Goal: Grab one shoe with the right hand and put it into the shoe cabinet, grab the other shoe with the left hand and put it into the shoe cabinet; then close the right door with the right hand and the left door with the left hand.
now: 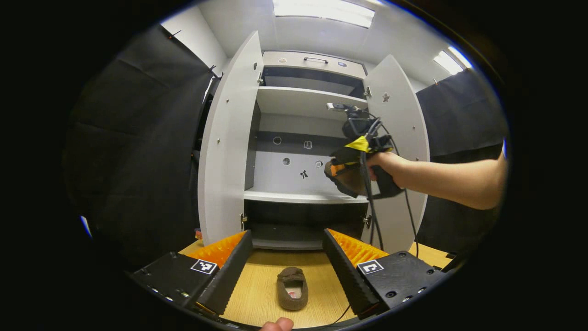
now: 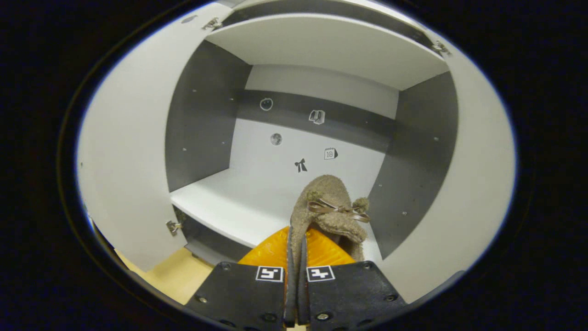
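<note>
A brown fuzzy slipper [image 1: 292, 288] lies on the wooden surface [image 1: 257, 294], toe towards the cabinet, between and just below the fingers of my open left gripper [image 1: 287, 234]. The white shoe cabinet [image 1: 298, 99] stands ahead with both doors wide. A hand holds my right gripper [image 1: 342, 168] at the cabinet's right side, over the middle shelf [image 1: 294, 196]. In the right gripper view, the right gripper [image 2: 296, 236] is shut on the edge of the other slipper [image 2: 328, 207], which has a bow. This slipper hangs above the front of the shelf [image 2: 220, 202].
The left door [image 1: 225, 151] and right door [image 1: 397, 138] flank the opening. Cables [image 1: 372, 216] hang from the right gripper past the lower compartment [image 1: 294, 220]. Small stickers dot the cabinet's back wall [image 2: 294, 147]. A fingertip [image 1: 277, 324] shows at the bottom edge.
</note>
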{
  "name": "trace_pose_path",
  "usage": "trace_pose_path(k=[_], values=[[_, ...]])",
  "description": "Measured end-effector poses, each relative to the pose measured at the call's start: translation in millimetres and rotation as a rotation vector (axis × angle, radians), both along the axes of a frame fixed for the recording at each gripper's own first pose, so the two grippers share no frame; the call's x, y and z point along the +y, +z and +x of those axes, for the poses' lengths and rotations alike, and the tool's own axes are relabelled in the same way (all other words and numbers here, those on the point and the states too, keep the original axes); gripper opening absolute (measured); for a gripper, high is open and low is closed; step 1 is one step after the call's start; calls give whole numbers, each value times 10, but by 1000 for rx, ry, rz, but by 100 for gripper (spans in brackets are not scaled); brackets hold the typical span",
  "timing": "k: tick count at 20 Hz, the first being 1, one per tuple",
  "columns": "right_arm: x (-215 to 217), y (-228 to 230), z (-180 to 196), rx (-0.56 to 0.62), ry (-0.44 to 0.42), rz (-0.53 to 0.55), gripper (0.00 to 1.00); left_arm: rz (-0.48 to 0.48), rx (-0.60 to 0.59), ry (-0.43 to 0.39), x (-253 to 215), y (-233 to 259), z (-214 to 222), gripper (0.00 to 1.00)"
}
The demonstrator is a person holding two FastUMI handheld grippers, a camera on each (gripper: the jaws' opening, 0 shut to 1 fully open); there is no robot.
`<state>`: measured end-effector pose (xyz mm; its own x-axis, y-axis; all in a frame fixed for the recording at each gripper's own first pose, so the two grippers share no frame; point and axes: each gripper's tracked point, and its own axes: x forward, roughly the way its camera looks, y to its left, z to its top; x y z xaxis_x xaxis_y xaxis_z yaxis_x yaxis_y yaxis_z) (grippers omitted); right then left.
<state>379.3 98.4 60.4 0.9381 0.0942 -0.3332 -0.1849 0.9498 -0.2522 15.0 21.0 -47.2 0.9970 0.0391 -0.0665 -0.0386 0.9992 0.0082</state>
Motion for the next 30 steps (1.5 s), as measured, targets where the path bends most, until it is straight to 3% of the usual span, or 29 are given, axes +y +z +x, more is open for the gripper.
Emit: trace_pose_path(k=[3, 6, 11, 16, 17, 19, 20, 23, 24, 25, 26, 29, 30], values=[[36, -157, 520, 75, -46, -19, 5, -23, -12, 6, 29, 57, 35, 95], [29, -400, 821, 168, -93, -26, 6, 12, -27, 36, 133, 118, 69, 95], [168, -585, 890, 267, -112, 31, 6, 9, -21, 43, 207, 82, 113, 95], [116, -568, 982, 244, -173, 1, 8, -3, -15, 35, 211, 53, 148, 95], [109, -561, 975, 243, -175, 0, 16, -1, -9, 33, 208, 31, 167, 95], [127, -556, 953, 247, -164, 8, 19, 0, -9, 29, 208, 43, 190, 95], [120, -540, 939, 246, -161, 9, 29, 0, -15, 28, 208, 62, 202, 95], [136, -456, 824, 241, -145, 26, 48, -1, -26, 12, 167, 85, 204, 95], [149, -398, 755, 233, -135, 45, 41, 0, -26, 7, 152, 89, 210, 95], [155, -326, 681, 223, -119, 64, 50, 1, -27, 4, 144, 88, 205, 95], [158, -228, 604, 203, -101, 83, 43, -1, -30, 2, 140, 92, 207, 95], [104, 179, 277, 96, -60, 172, 49, -12, -34, -13, 106, 99, 191, 95], [85, 304, 128, 61, -52, 208, 58, -13, -36, -18, 98, 100, 191, 95]])
